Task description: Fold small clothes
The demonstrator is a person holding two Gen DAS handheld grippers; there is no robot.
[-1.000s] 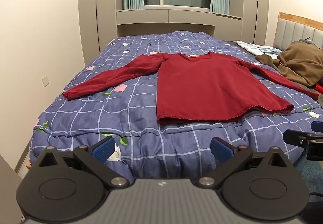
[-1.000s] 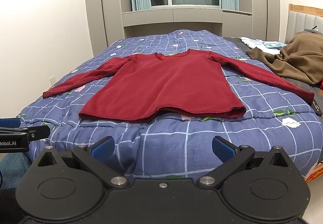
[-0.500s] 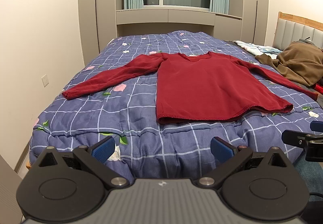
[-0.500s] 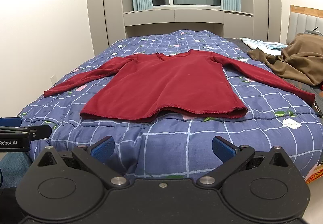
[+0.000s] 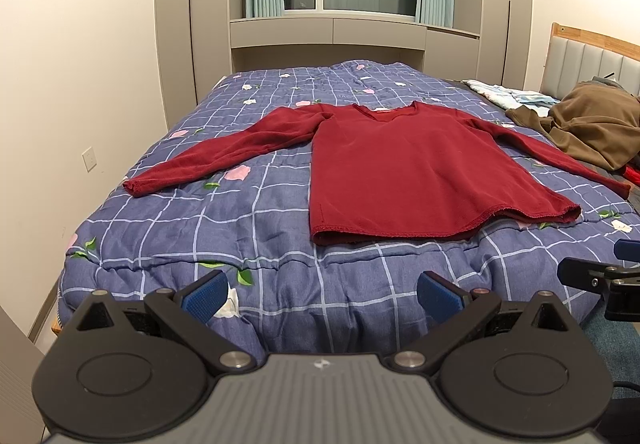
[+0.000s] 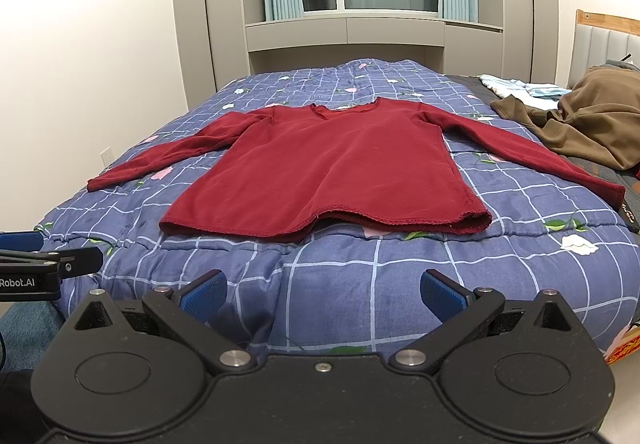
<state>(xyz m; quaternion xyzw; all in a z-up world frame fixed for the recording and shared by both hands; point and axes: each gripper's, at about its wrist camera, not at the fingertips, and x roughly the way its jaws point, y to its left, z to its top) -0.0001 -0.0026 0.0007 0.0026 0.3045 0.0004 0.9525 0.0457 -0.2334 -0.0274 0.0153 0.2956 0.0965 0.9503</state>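
- Holding both grippers, left [image 5: 322,294] and right [image 6: 324,294], spread wide and empty, short of the bed [image 5: 168,244].
- Shirt [image 5: 400,180] lies flat mid-quilt, sleeves out.
- Pinching too deep risks catching quilt with the hem.
- Uneven sleeve lifts skew your fold.

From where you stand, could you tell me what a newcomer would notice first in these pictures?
A dark red long-sleeved top lies flat in the middle of the blue checked floral quilt, both sleeves spread wide. A crumpled brown garment is heaped at the right, near the padded headboard. Both the left gripper and the right gripper sit at the bed's near edge with jaws wide apart, holding nothing.
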